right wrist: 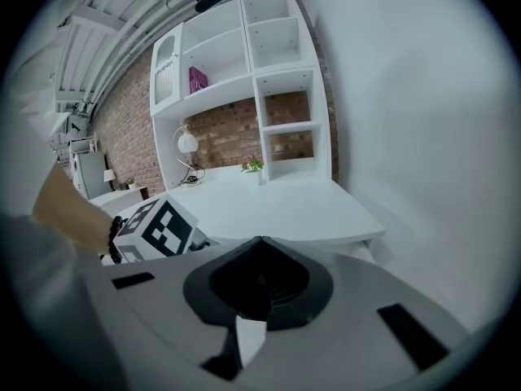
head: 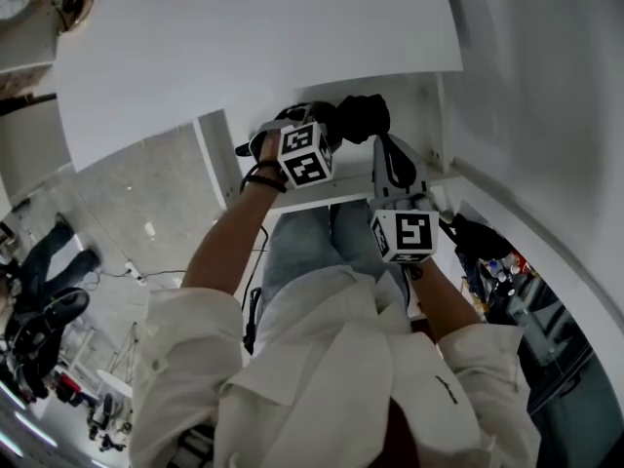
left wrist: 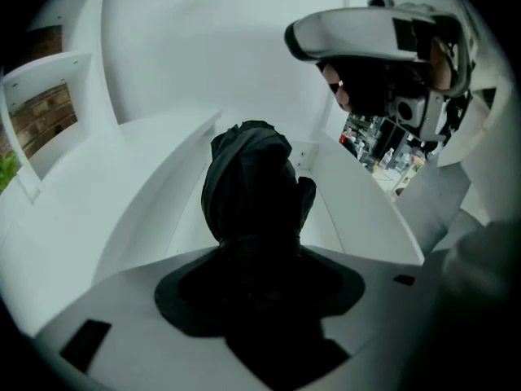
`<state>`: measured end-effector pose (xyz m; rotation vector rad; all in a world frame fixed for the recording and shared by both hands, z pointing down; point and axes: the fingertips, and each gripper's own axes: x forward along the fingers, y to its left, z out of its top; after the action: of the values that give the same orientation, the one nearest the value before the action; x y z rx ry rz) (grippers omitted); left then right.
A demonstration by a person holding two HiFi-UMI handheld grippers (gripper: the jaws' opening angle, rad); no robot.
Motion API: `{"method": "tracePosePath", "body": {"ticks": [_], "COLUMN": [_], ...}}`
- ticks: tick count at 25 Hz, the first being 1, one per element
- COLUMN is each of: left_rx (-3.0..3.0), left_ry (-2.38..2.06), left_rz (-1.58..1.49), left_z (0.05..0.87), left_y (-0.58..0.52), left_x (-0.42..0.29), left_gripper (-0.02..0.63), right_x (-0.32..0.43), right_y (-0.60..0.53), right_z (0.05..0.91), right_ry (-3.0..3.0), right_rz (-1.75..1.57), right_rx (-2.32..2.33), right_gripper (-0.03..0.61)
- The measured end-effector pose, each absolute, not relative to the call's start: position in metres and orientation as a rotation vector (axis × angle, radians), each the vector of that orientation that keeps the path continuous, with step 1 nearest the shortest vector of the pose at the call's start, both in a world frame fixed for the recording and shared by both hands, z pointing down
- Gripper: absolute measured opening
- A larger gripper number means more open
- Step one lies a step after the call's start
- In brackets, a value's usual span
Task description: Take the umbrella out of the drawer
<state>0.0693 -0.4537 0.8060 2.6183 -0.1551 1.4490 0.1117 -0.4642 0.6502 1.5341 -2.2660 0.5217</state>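
Overhead, the head view shows a white desk top [head: 244, 47] filling the upper part of the frame, with grey concrete floor [head: 146, 203] at the left. A person in a white shirt [head: 322, 359] and jeans stands against the desk edge at the centre.

In the right gripper view a white shelf unit [right wrist: 236, 72] occupies the upper centre, backed by a brick wall [right wrist: 122, 129]. Its compartments are mostly bare; one at the upper left holds a magenta item [right wrist: 199, 80] (too small to identify). A white lamp [right wrist: 187, 143] and a small plant [right wrist: 252, 164] stand on the white surface at the foot of the unit.

An open white drawer [left wrist: 358, 210] runs from the centre toward the upper middle of the left gripper view. No contents are visible on the bare parts of its floor.

The umbrella [left wrist: 248, 190], black and folded, sits at the centre of that view in front of the drawer interior. Whether it touches the drawer floor cannot be determined. The left gripper [left wrist: 254, 255] has its jaws clamped on the umbrella's lower part.

The right gripper [right wrist: 259, 247] has its jaws closed together with nothing between them. In the head view it sits at the lower right of the left gripper, apart from the umbrella.
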Motion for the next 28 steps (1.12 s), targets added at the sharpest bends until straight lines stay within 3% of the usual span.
{"method": "tracePosePath", "body": {"ticks": [28], "left_rx": [2.697], "left_ry": [-1.1], "left_rz": [0.276], "left_z": [0.456], "left_y": [-0.48], "left_x": [-0.013], "left_gripper": [0.27], "right_x": [0.096], "right_y": [-0.471], "right_z": [0.448], "right_ry": [-2.511], "right_rz": [0.278], "right_rx": [1.576], "right_gripper": [0.017]}}
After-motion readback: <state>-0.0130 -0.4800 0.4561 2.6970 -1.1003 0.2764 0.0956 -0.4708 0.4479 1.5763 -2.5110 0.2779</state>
